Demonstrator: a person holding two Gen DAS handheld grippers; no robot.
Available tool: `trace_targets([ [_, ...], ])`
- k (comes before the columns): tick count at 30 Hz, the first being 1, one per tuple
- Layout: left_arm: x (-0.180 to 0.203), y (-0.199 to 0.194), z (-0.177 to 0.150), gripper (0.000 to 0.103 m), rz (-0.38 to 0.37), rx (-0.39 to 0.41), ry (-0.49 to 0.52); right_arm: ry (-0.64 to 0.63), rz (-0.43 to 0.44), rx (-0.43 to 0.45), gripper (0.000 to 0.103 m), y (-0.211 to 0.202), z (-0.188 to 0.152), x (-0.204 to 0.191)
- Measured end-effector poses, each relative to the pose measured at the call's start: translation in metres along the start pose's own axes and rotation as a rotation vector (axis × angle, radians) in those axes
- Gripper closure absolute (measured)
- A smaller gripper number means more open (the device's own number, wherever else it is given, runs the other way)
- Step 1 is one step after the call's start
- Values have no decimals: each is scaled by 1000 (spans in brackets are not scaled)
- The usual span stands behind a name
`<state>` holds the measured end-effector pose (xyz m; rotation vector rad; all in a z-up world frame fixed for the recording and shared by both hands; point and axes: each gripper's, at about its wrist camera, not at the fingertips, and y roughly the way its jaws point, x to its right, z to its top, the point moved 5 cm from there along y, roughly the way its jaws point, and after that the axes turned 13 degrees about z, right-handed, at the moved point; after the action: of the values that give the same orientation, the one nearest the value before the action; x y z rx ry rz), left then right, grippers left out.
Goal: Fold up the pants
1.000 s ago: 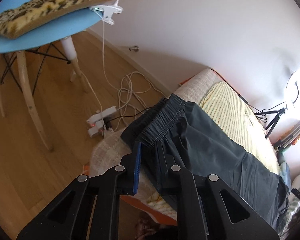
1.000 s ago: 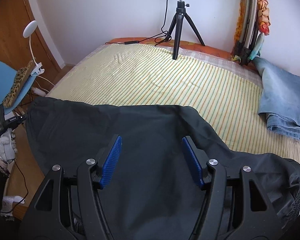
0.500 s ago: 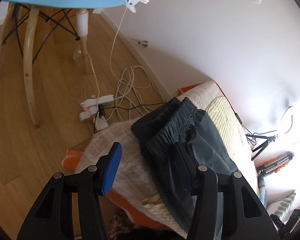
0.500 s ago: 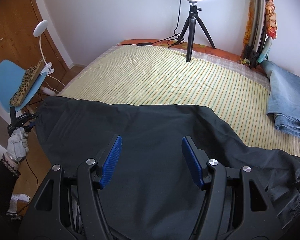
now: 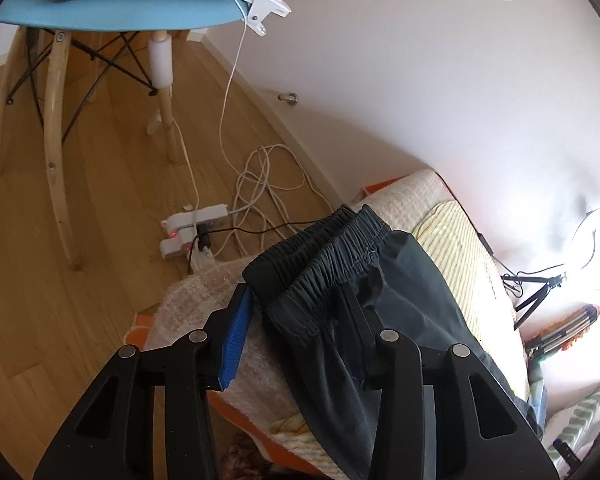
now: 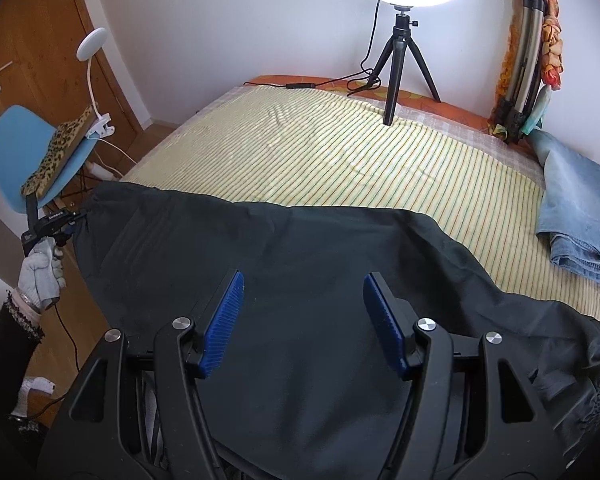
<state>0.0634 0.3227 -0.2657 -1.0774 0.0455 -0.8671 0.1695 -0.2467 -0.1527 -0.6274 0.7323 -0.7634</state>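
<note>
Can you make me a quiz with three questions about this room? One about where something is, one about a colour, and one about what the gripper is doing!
1. Where are the jeans?
A. on the floor
B. on the bed
C. on a shelf

2. What colour is the chair?
A. red
B. green
C. blue

3. How is the right gripper?
A. open over the pants
B. shut on a sock
C. shut on a cable

Answers: 1 B, the jeans lie folded at the bed's right edge. 2 C, its seat is light blue. 3 A, its pads stand wide apart and pinch nothing.
</note>
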Motion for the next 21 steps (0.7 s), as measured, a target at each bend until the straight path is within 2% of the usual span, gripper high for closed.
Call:
trace_targets([
  [3,1,1,2,63,7,4,7,13,8,8,38,0,1,-1],
  [5,3,-1,1,78,34,22,20,16,9,11,38,0,1,-3],
  [8,17,-15,4,84,59,103,102,28,24,2,38,1,0,-6],
  [13,48,-45,6,87,47,210,219,45,59,-5,38,3,0,-12],
  [17,86,-72,-8,88,21,297,359,118,147,-6,33,10,1,-14],
  [21,144,-94,-49,88,-6,381,593,204,255,-10,32,27,5,-21],
])
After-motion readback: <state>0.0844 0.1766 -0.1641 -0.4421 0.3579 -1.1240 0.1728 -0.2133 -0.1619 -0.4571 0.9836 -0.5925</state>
